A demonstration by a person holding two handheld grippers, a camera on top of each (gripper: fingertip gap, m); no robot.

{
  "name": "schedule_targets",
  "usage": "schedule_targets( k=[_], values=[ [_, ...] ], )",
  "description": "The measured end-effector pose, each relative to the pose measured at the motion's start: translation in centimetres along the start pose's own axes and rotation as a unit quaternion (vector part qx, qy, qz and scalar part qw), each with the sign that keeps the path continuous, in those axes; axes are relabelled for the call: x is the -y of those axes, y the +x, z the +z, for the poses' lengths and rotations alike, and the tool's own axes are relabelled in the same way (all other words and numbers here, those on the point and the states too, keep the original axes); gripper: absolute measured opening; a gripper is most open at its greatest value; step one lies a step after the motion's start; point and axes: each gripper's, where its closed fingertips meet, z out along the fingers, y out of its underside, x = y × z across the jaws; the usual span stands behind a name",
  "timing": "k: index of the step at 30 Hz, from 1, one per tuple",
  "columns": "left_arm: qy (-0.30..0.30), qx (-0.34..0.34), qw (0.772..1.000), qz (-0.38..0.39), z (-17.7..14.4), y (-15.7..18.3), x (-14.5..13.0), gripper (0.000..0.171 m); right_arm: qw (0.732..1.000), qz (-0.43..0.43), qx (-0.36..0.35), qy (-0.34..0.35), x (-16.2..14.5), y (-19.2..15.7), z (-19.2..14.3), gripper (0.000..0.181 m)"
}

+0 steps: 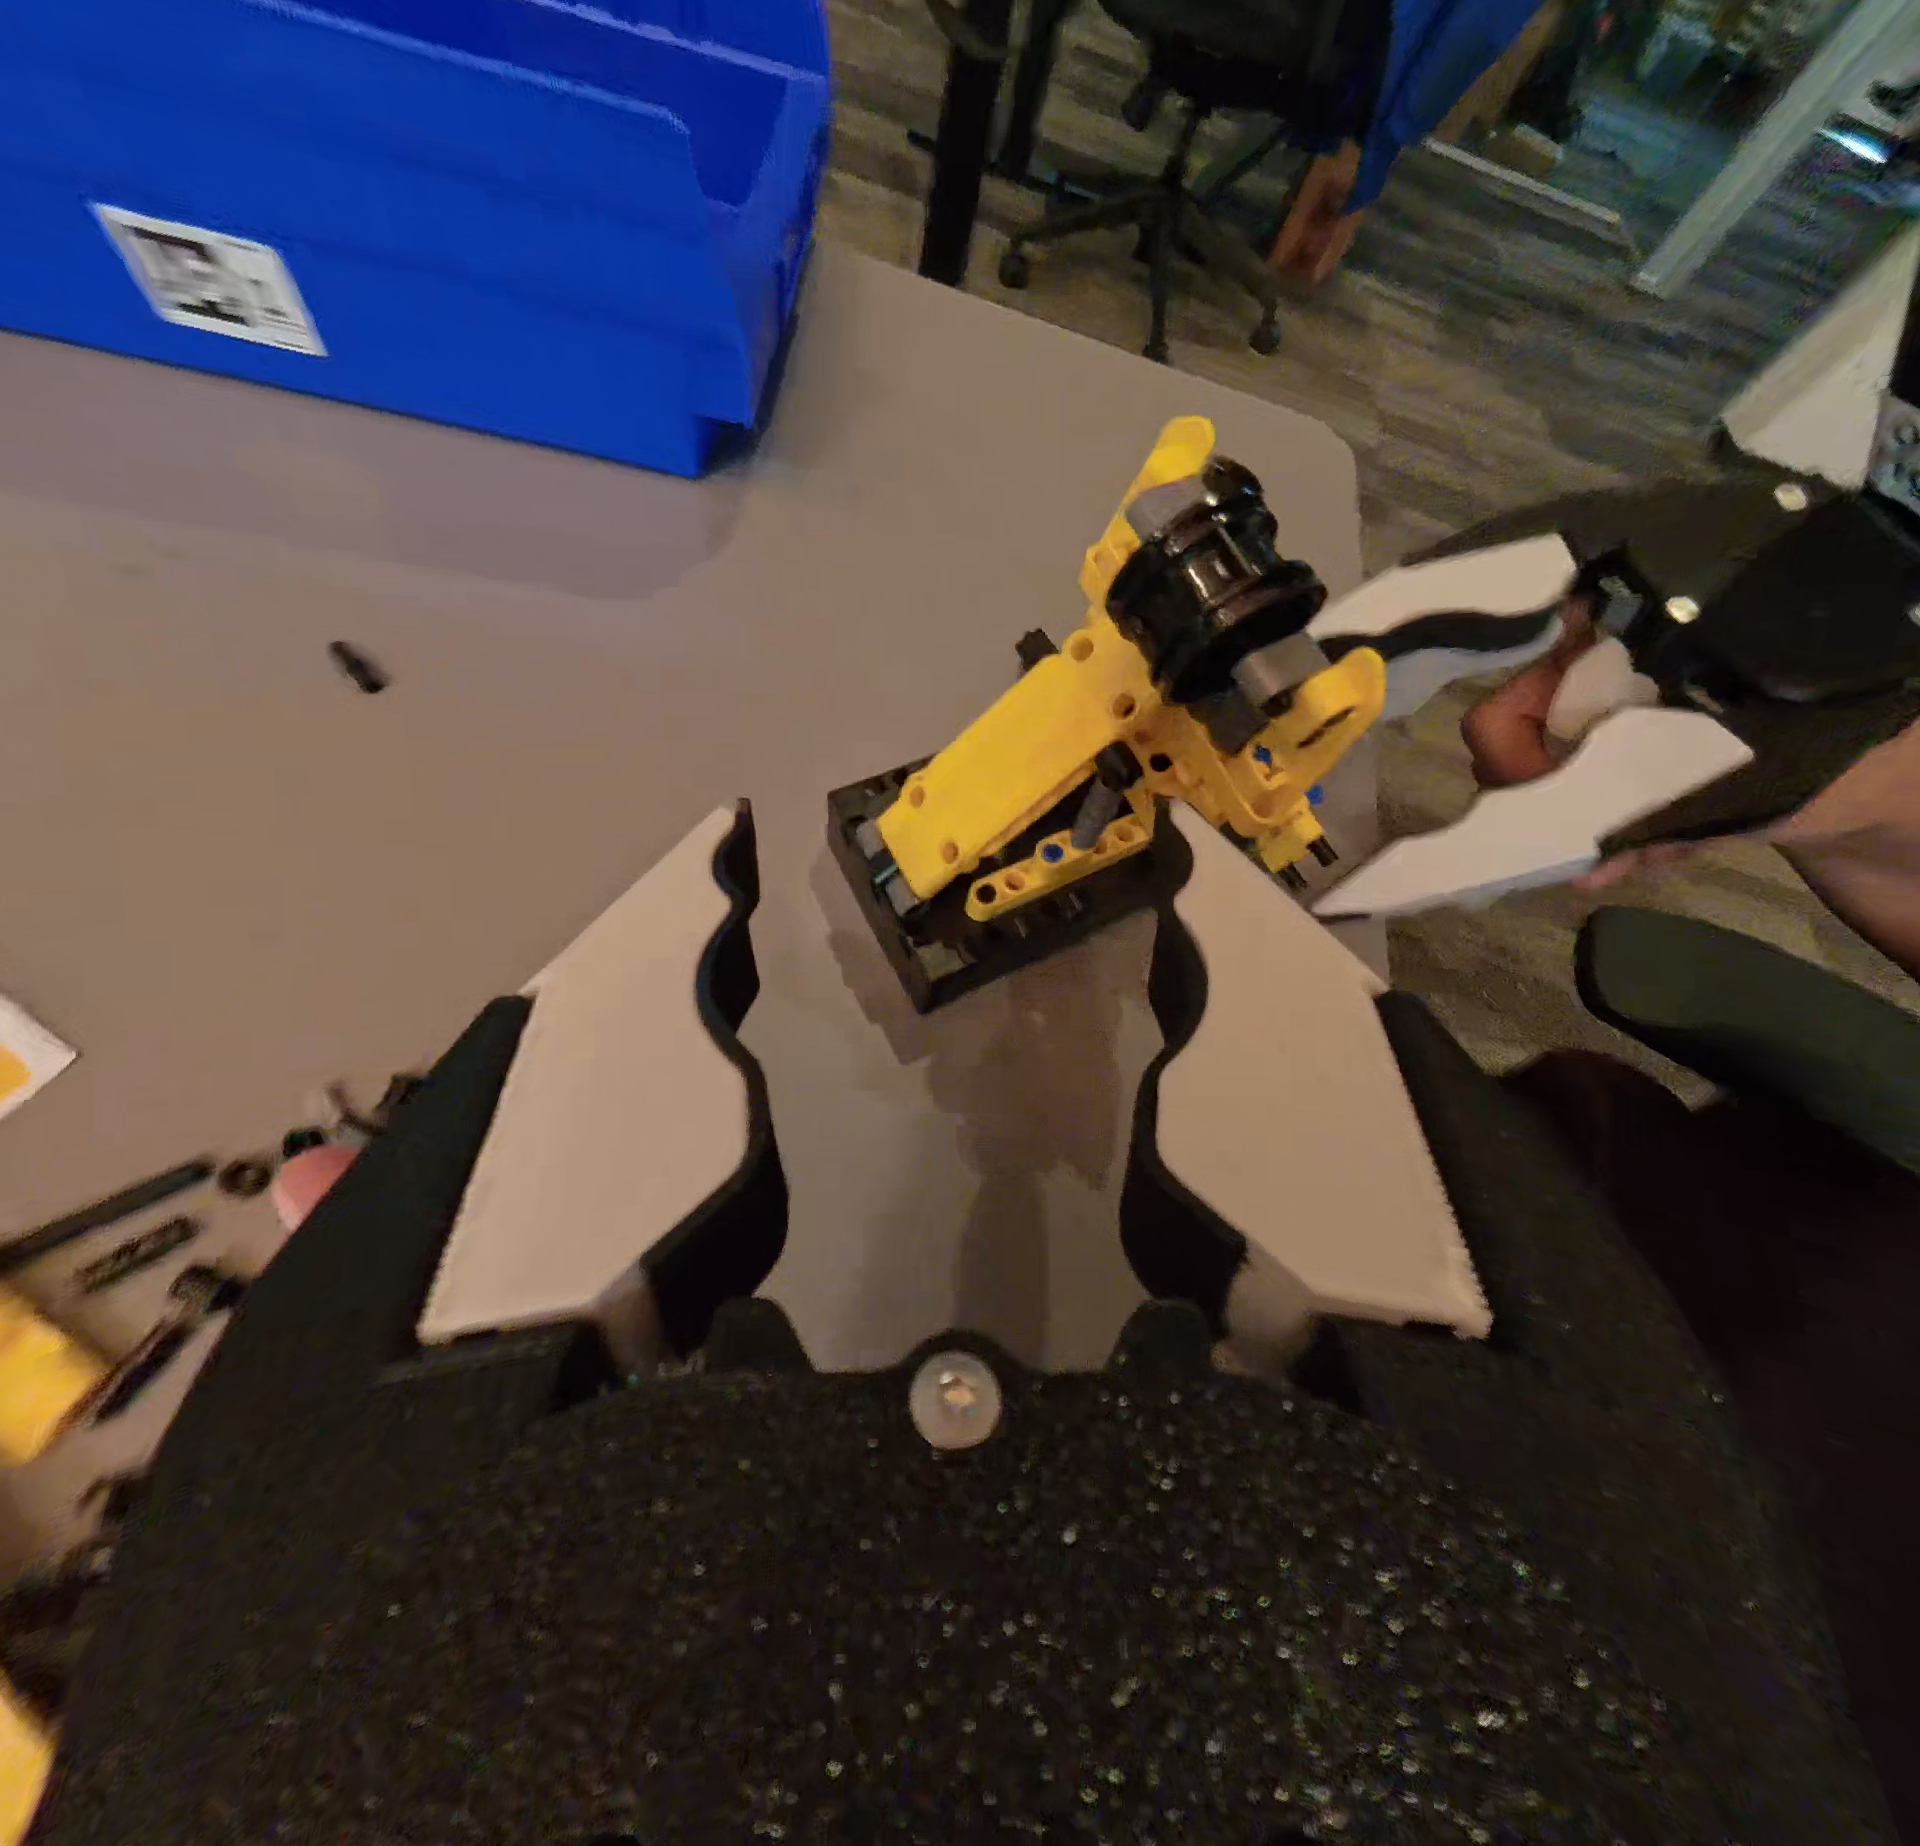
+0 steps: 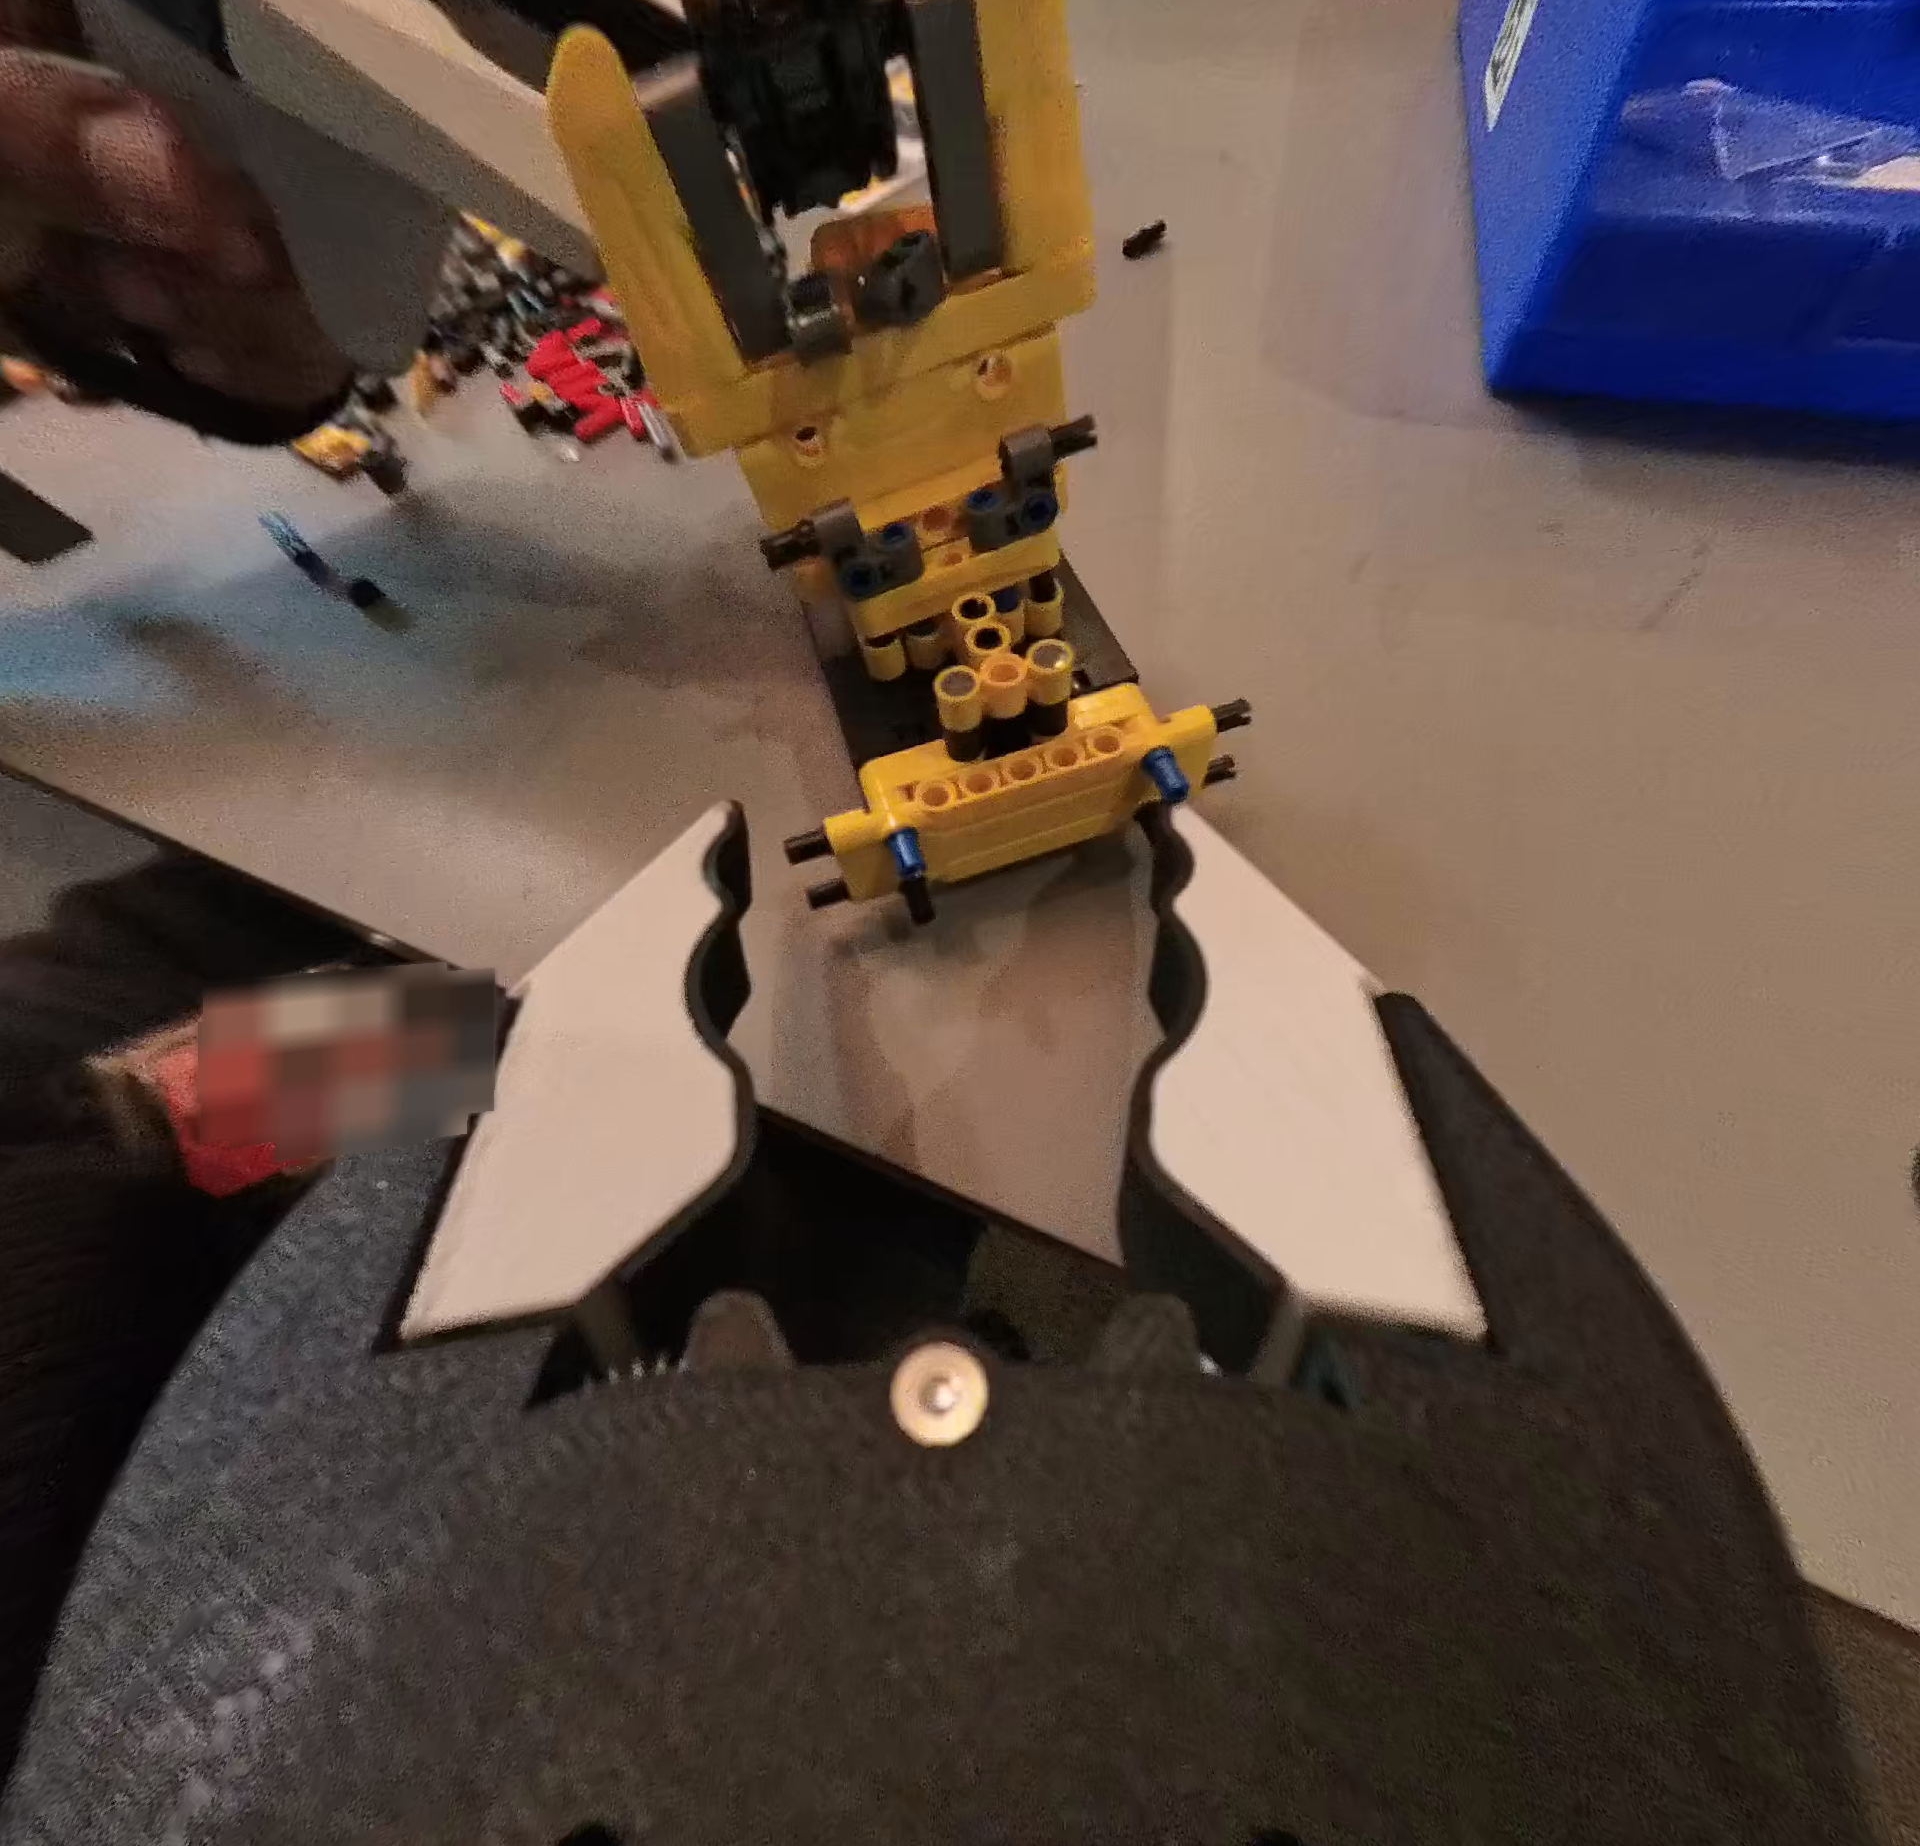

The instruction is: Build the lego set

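A yellow and black brick model [image 1: 1049,768] stands on a black base on the grey table [image 1: 520,757], with a black wheel [image 1: 1210,591] in its raised fork. My left gripper [image 1: 956,840] is open and empty, its tips just short of the black base. My right gripper [image 2: 945,830] is open, and the model's low yellow end block [image 2: 1013,799] with blue pins sits just beyond and between its tips. The right fingertip [image 2: 1164,840] is at the block's corner. In the left wrist view the right gripper [image 1: 1320,768] comes in from the right.
A blue bin [image 1: 416,186] [image 2: 1704,186] stands at the back of the table. Loose small parts [image 1: 135,1246] [image 2: 551,373] lie near the left gripper. A single black pin [image 1: 356,666] [image 2: 1143,236] lies apart. An office chair [image 1: 1195,134] stands beyond the table's rounded corner.
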Motion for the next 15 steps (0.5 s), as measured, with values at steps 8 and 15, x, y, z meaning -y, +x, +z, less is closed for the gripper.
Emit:
schedule_targets(
  k=[8, 15],
  values=[
    [-0.086, -0.085, 0.992, 0.023, 2.0, 2.9, -3.6, 0.091, 0.995, -0.05, 0.015, -0.08, -0.2, 1.7, 0.4, 0.071],
    [-0.079, -0.118, 0.99, 0.019, 0.0, 6.0, -5.2, 0.093, 0.984, -0.096, 0.065, -0.134, 0.3, 3.2, 1.6, 0.066]
  ],
)
